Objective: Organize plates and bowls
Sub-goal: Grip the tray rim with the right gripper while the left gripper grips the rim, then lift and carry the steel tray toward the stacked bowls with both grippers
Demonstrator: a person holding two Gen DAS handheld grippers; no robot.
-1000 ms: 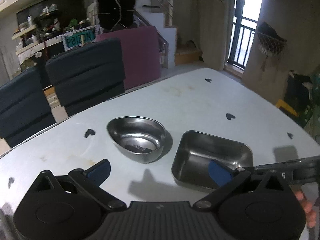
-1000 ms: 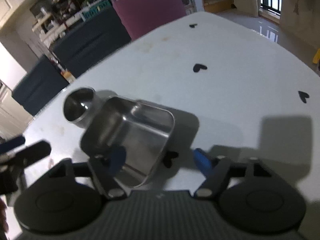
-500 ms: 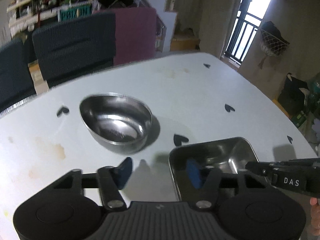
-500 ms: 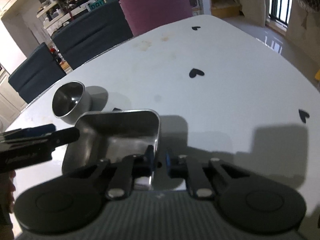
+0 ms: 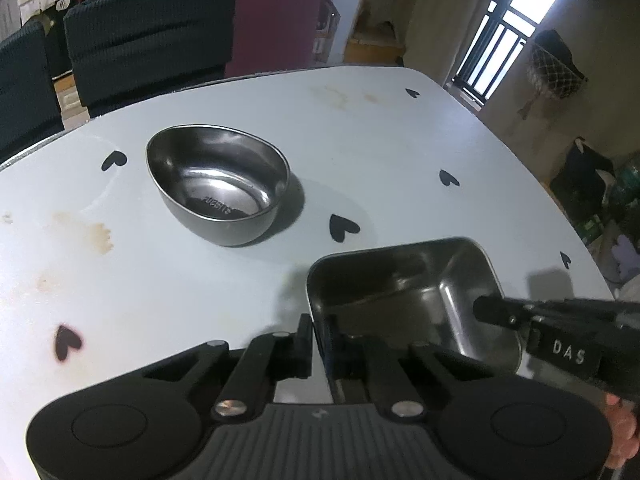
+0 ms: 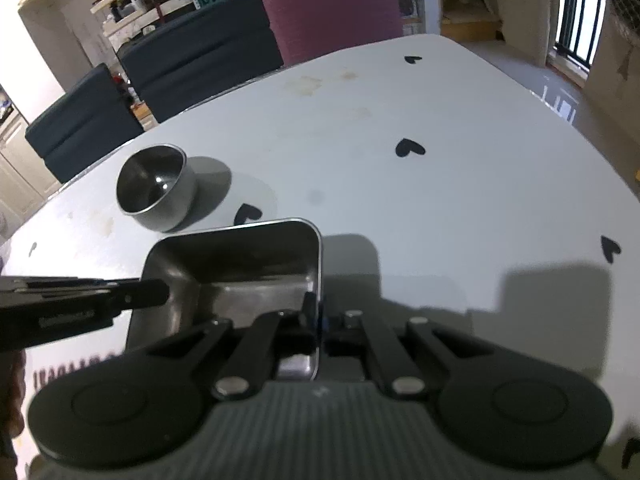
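Note:
A rectangular steel tray [image 5: 400, 292] sits on the white table [image 5: 400, 140], near the front. My left gripper [image 5: 318, 334] is closing its jaws on the tray's left rim, and the pads pinch the wall. The jaws of my right gripper [image 6: 320, 316] are closing on the tray's [image 6: 240, 276] right rim, which sits between its pads. Each gripper shows in the other's view: the right gripper [image 5: 484, 310] at the tray's far side, the left gripper [image 6: 160, 292] likewise. An oval steel bowl [image 5: 218, 184] stands empty to the tray's back left, also in the right wrist view as the bowl [image 6: 154, 188].
Black heart stickers [image 5: 342, 228] and brown stains dot the table top. Dark blue chairs [image 5: 152, 32] and a maroon chair [image 6: 332, 12] stand along the far edge. A person's hand [image 5: 620, 432] holds the right gripper. The table's right edge drops to the floor.
Both grippers went from wide open to pinched on opposite rims of the tray. The tray, tilted a second ago, now lies flat. The left gripper came down and nearer.

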